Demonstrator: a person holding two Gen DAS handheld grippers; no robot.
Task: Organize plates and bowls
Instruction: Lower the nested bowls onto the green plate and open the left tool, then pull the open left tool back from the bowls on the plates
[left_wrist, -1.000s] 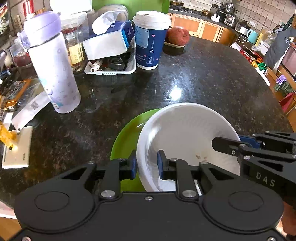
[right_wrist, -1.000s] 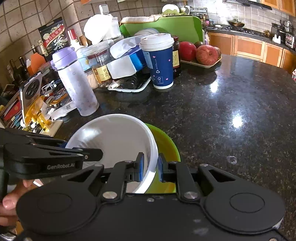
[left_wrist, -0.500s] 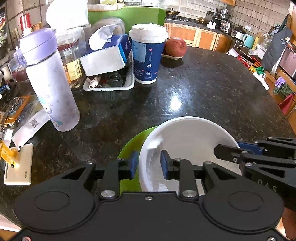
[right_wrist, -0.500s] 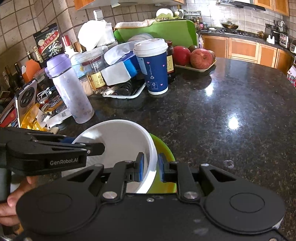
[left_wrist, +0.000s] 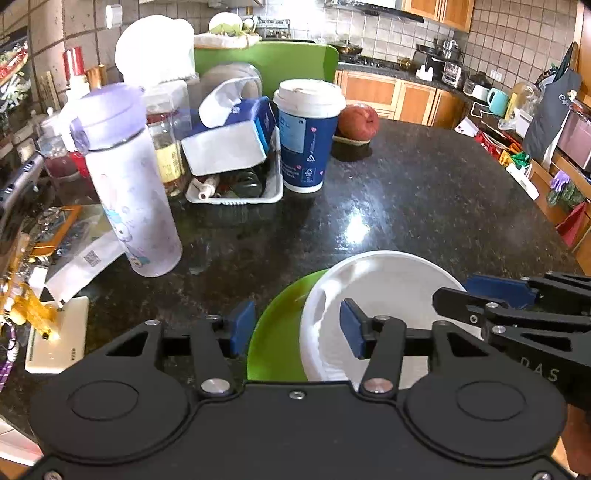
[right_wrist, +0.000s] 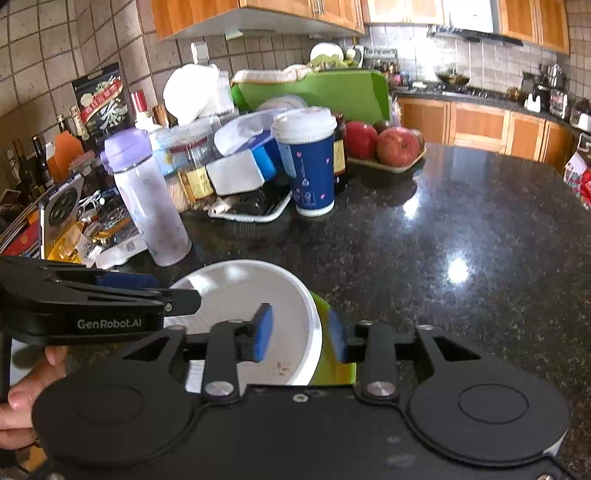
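Observation:
A white bowl (left_wrist: 388, 291) sits on a green plate (left_wrist: 277, 332) on the dark granite counter (left_wrist: 424, 206). My left gripper (left_wrist: 295, 325) is open, its jaws spread either side of the bowl's left rim and the plate, not gripping. My right gripper (right_wrist: 301, 332) is open too, its jaws astride the bowl's right rim (right_wrist: 314, 325) with the green plate (right_wrist: 332, 369) beneath. Each gripper shows in the other's view, the right one (left_wrist: 517, 306) at the bowl's right, the left one (right_wrist: 110, 299) at its left.
A lilac bottle (left_wrist: 129, 184) stands left of the bowl. Behind are a blue paper cup (left_wrist: 306, 136), a white tray (left_wrist: 236, 195) with a tissue box, jars, apples (right_wrist: 384, 147) on a tray and a green board (right_wrist: 314, 92). Papers and a phone lie at left.
Both grippers have opened from the bowl's rim. Both have drawn back and tilted up, so more of the kitchen shows. Bowl and plate stay on the counter.

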